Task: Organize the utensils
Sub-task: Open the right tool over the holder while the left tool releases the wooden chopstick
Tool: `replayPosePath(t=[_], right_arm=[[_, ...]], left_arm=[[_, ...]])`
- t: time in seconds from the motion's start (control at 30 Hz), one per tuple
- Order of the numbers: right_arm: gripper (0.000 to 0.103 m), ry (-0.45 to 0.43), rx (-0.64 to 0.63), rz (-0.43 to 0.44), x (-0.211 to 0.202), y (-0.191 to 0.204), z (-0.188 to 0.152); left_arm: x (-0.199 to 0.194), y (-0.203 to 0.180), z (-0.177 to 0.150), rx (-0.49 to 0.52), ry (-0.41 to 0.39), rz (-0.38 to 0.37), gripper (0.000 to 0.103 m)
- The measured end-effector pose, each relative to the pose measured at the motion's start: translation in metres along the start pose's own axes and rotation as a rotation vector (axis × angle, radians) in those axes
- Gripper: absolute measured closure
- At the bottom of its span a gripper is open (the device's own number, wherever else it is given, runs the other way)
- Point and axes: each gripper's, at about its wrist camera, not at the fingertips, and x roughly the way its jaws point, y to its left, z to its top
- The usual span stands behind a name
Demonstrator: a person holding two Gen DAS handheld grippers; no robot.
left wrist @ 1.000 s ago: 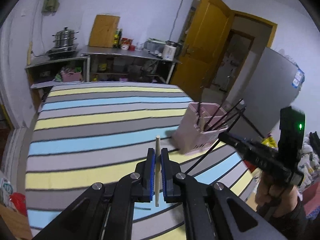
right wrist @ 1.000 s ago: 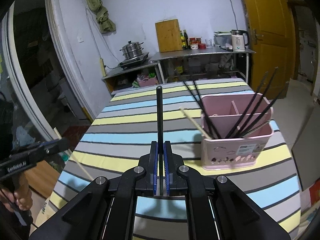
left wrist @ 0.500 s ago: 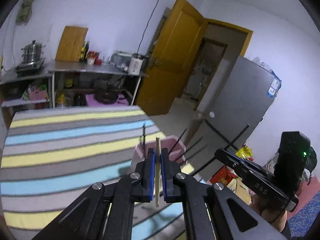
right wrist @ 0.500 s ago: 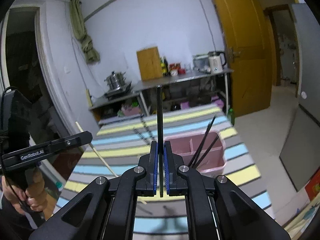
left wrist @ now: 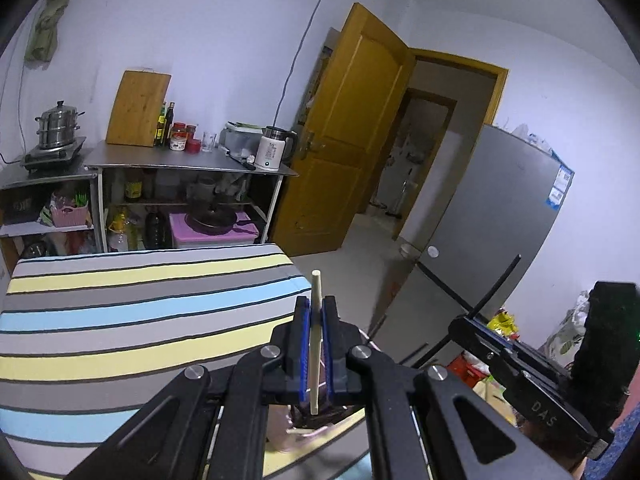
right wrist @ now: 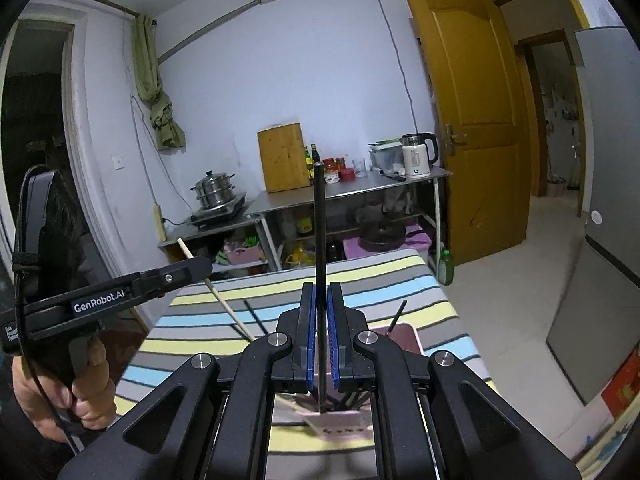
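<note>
My left gripper [left wrist: 315, 310] is shut on a pale wooden chopstick [left wrist: 316, 292] that stands upright between the blue pads. My right gripper [right wrist: 320, 296] is shut on a black chopstick [right wrist: 319, 220], also upright. The pink utensil holder [right wrist: 406, 334] sits on the striped table, mostly hidden under both grippers; black chopsticks stick out of it. In the left wrist view only a sliver of the holder [left wrist: 308, 430] shows below my fingers. The right gripper [left wrist: 472, 320] appears at the right of the left wrist view, and the left gripper [right wrist: 200, 270] at the left of the right wrist view.
The striped tablecloth [left wrist: 140, 320] covers the table. Behind it stand a metal shelf [left wrist: 188, 160] with a kettle, jars and a cutting board, a steamer pot [left wrist: 58, 124], an open yellow door [left wrist: 352, 140] and a grey fridge [left wrist: 500, 220].
Both grippers have risen and come in over the pink holder, which has slid down under the fingers in both views. Each still grips its chopstick.
</note>
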Motion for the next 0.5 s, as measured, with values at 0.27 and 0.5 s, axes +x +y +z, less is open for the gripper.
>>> replayPosePath(t=[0.27,0.5], right_arm=[[0.097,0.017,-0.008,-0.010,0.024,-0.007,-0.018],[0.097,0.048,-0.016,-0.019,0.037,-0.010,-0.037]], left_arm=[[0.038,0.010,-0.020,0.013,0.053,0.017,0.098],[0.052,0.012,-0.037,0.055,0.090,0.014,0.097]])
